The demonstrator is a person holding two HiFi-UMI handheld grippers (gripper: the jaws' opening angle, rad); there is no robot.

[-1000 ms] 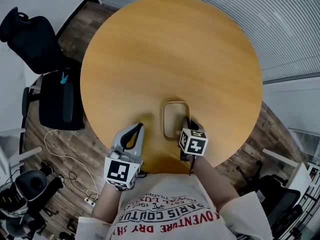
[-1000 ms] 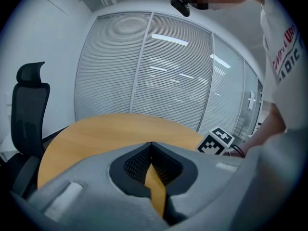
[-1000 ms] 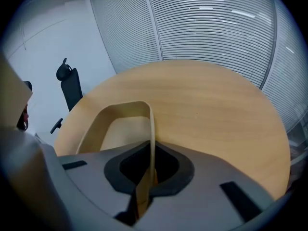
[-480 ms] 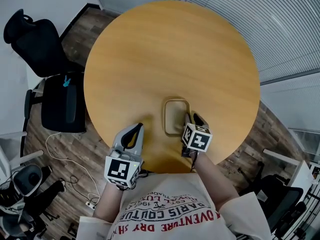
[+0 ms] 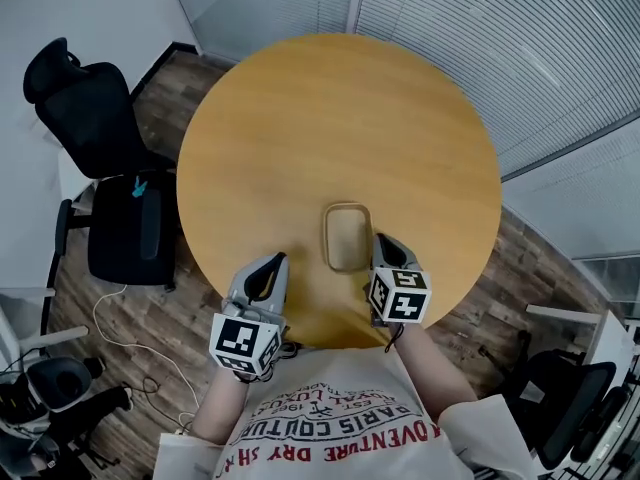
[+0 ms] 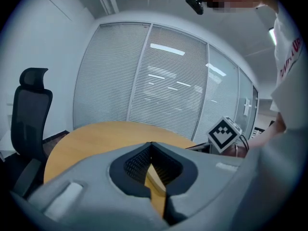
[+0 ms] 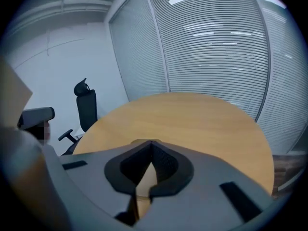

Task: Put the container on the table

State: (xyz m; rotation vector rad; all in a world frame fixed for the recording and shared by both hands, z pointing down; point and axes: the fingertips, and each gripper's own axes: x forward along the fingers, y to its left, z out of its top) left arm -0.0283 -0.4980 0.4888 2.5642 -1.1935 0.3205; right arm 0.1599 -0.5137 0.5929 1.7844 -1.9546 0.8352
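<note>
A shallow tan container [image 5: 346, 236] with rounded corners lies flat on the round wooden table [image 5: 330, 118], near the edge closest to me. My right gripper [image 5: 385, 249] hovers just right of it, jaws shut and empty, not touching it. My left gripper [image 5: 263, 269] is to its left, over the table's near edge, also shut with nothing held. In the right gripper view the shut fingertips [image 7: 151, 145] meet in front of the container's rim [image 7: 144, 141]. The left gripper view shows its jaws closed together [image 6: 151, 146] and the right gripper's marker cube [image 6: 224, 133] beyond.
Black office chairs stand left of the table [image 5: 88, 116] and at the lower right [image 5: 560, 400]. Another dark seat [image 5: 130, 238] is close to the table's left edge. Cables [image 5: 120, 313] lie on the wooden floor. Glass walls with blinds [image 5: 480, 38] run behind.
The right gripper has lifted up and away from the container's right rim, opening and shutting again empty. The left gripper has risen a little. The container stays on the table.
</note>
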